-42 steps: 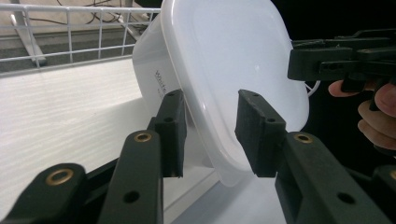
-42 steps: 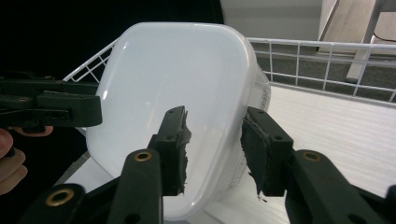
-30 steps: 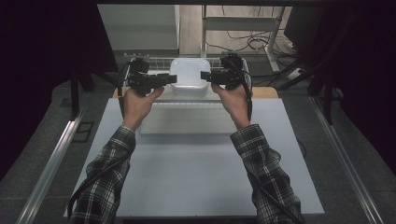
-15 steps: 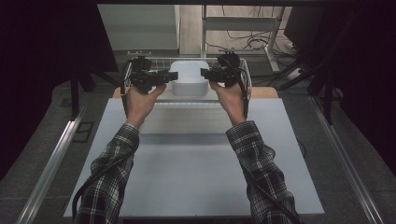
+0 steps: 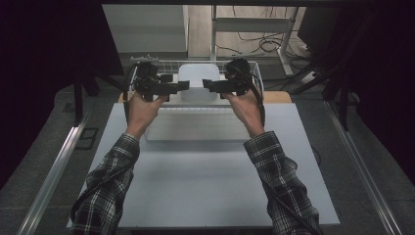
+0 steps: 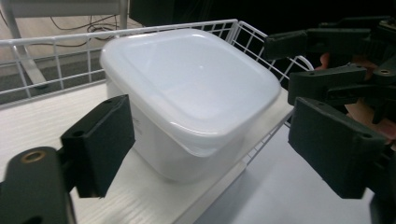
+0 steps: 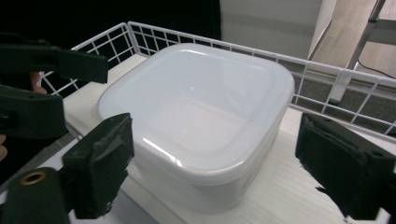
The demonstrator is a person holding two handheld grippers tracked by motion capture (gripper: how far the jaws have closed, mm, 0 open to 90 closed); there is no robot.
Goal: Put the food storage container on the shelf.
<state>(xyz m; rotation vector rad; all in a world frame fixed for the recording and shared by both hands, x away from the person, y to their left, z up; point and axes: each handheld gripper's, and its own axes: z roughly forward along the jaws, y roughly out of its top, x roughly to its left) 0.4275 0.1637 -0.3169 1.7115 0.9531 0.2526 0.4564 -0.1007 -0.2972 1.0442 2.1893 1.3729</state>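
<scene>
A white lidded plastic container [image 5: 198,77] stands on a white board inside a wire basket [image 5: 255,73] at the far end of the table. My left gripper [image 5: 183,86] points in at it from the left, and my right gripper [image 5: 207,84] from the right, their tips close together in front of the container. In the left gripper view the container [image 6: 187,93] lies just beyond the open left gripper [image 6: 215,149], with the right gripper [image 6: 327,60] at the upper right. The right gripper view shows the container [image 7: 196,112] ahead of the open right gripper [image 7: 219,172], with nothing between its jaws.
A white table [image 5: 195,186] stretches from the basket toward me, with a low white tray [image 5: 195,129] under my hands. A metal rail [image 5: 54,171] runs along the left, and cables lie on the floor [image 5: 264,44] behind the basket. Dark surroundings flank both sides.
Both grippers edged a little farther away, then came back toward me. Their tips now stand slightly closer together in front of the container. Both stay open.
</scene>
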